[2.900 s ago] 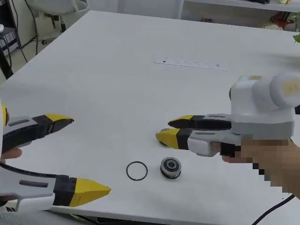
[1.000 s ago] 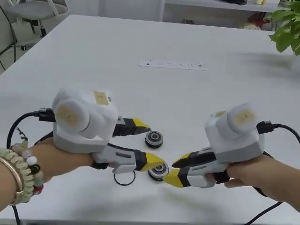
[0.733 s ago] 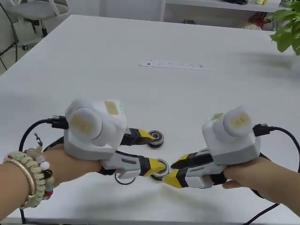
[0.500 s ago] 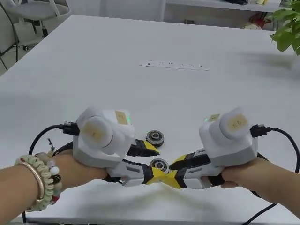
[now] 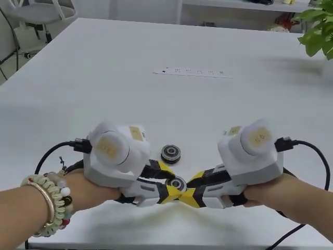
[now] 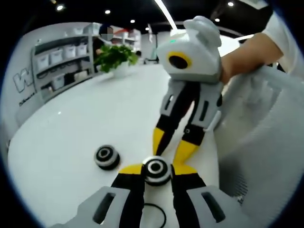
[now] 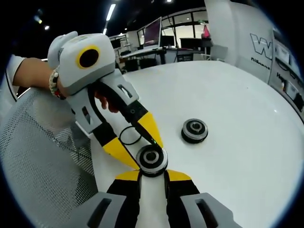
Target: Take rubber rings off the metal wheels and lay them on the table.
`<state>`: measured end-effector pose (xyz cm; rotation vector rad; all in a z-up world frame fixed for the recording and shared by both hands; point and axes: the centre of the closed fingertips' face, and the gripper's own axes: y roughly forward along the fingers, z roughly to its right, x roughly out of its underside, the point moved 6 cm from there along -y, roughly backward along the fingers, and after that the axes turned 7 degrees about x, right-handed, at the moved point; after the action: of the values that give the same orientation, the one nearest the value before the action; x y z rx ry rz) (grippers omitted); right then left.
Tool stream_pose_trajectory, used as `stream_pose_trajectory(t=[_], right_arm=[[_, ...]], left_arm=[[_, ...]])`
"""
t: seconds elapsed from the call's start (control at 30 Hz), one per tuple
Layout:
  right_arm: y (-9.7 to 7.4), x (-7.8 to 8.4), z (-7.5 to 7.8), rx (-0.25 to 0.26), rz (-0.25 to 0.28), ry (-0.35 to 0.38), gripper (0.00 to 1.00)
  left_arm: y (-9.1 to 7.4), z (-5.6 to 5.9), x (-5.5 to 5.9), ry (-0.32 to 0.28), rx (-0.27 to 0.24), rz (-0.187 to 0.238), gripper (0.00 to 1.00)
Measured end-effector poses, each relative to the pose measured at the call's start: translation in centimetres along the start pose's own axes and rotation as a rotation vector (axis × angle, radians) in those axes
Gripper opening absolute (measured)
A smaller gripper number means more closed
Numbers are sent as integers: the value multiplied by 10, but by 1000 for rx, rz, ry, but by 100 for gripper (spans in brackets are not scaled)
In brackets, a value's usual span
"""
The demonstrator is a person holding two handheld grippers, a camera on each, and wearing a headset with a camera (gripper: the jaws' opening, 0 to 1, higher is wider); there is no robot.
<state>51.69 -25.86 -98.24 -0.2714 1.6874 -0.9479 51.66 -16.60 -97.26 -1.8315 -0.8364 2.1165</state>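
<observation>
A metal wheel with a black rubber rim sits near the table's front edge, and both grippers meet at it. My left gripper comes from the left, its yellow tips shut on the wheel's two sides. My right gripper comes from the right, its tips pinched on the wheel's near edge. A second wheel stands free just behind. One loose rubber ring lies flat under the left gripper's jaws.
A white power strip lies flat across the middle of the table. A potted plant stands at the far right. Cables trail from both grippers over the front edge.
Both grippers have moved in toward each other. The left gripper slid right over the loose ring, and its jaws closed round the near wheel. The right gripper's tips now touch that wheel.
</observation>
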Motion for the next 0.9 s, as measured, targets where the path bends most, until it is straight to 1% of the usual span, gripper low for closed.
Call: stream_pose_trajectory(t=[0.07,0.17,0.23,0.37,0.5,0.6,0.7,0.8,0.9], right_arm=[[0,0,0,0,-1,0,16],[1,0,0,1,-4,-1,15],[1,0,0,0,-7,-3,15],[2,1,-1,2,-9,-11,14],[3,2,0,0,-13,-24,12],[2,2,0,0,-15,-39,8],[2,1,2,13,-7,-51,2],[3,1,2,16,-11,-46,1],[3,1,3,23,-15,-16,0]], left_arm=[[0,0,0,-5,-1,3,22],[0,0,0,-37,10,13,19],[-2,-2,2,-58,-4,19,16],[-1,-3,2,-45,-6,18,15],[-1,-5,2,-51,-8,20,14],[-1,-4,2,-50,-9,20,14],[-1,-4,2,-51,-9,20,14],[-1,-4,2,-50,-10,21,14],[-1,-4,1,-50,-10,22,14]])
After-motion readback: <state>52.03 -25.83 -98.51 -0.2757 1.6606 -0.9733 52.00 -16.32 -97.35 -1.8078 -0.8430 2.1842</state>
